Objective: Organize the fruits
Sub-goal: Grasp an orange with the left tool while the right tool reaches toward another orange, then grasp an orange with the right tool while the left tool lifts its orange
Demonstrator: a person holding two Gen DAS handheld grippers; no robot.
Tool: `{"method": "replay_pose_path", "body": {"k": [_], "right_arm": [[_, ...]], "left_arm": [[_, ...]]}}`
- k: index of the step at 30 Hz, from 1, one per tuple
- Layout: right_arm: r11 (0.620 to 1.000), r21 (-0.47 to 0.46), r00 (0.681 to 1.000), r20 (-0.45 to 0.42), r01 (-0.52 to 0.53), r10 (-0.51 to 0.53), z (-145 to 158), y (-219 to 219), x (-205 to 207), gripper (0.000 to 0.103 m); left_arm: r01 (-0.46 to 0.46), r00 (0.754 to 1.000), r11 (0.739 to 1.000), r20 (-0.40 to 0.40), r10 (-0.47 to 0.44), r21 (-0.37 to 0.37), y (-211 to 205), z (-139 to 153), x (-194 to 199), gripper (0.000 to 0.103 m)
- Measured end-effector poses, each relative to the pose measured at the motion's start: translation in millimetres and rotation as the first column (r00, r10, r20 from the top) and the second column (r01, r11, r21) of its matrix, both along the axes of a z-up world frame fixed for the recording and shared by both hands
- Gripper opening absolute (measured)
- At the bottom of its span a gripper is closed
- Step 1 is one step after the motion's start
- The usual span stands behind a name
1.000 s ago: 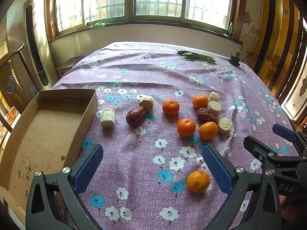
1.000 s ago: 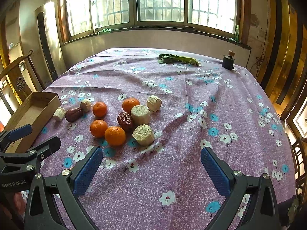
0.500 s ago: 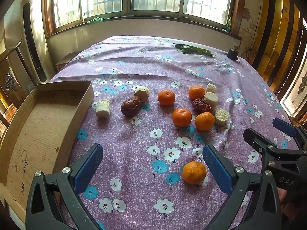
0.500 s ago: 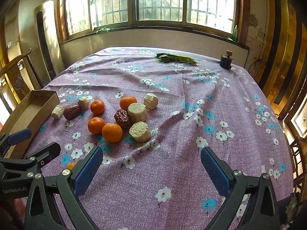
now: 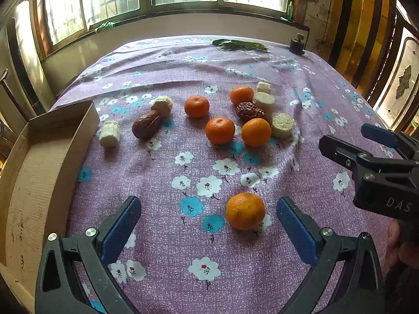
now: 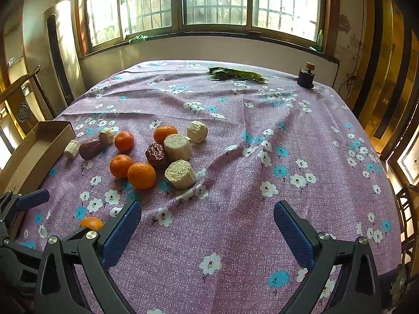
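Left tool nearer lone orange.

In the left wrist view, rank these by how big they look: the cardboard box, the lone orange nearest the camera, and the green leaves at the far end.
1. cardboard box, clearly largest, though cut off by the frame.
2. lone orange versus green leaves: not ranked. They look about alike, the orange enlarged by nearness, the leaves shrunk by distance.

Two low fisheye views look forward across the table toward the windows, the left nearer the box; both share the fruit cluster.
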State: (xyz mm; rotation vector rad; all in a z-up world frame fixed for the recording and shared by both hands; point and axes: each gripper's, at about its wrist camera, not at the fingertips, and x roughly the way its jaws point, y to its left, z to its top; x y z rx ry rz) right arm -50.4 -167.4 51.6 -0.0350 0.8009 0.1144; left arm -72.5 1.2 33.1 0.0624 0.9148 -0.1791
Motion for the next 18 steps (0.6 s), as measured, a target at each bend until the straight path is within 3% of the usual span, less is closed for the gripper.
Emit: {"method": "replay_pose_path", "body": {"k": [4,8,10,13,15,18], "right_arm": [[1.000,0.014,1.000,-0.004,-0.014,0.014,-1,0,0,0.094],[0.999,0.024,0.999,-0.018,-0.048,0.048,-4,5,1,0.085],[0.997,0.029,0.997,-0.015,-0.069,0.069,-4,9,1,0.081],[0.991,0.065,0.993,-0.016,-0.113,0.114,-3,15,1,0.078],[0.984,0.108,0.989,-0.031,-0.143,0.147,-4,19,5,0.073],[0.975,0.127,0.981,-0.047,-0.183,0.190,-8,30,12,0.066]], "left_arm": [[0.043,0.999,0.999,0.001,-0.043,0.002,-6,-1,-3,0.099],[0.071,0.997,0.997,-0.032,-0.071,-0.005,-10,-8,0,0.064],[0.085,0.995,0.995,-0.055,-0.088,-0.043,-9,-12,2,0.057],[0.107,0.993,0.992,-0.050,-0.111,-0.070,-10,-10,0,0.035],[0.098,0.994,0.994,-0.037,-0.099,-0.042,-11,-7,-1,0.031],[0.082,0.995,0.994,-0.049,-0.085,-0.066,-2,-6,2,0.031]]}}
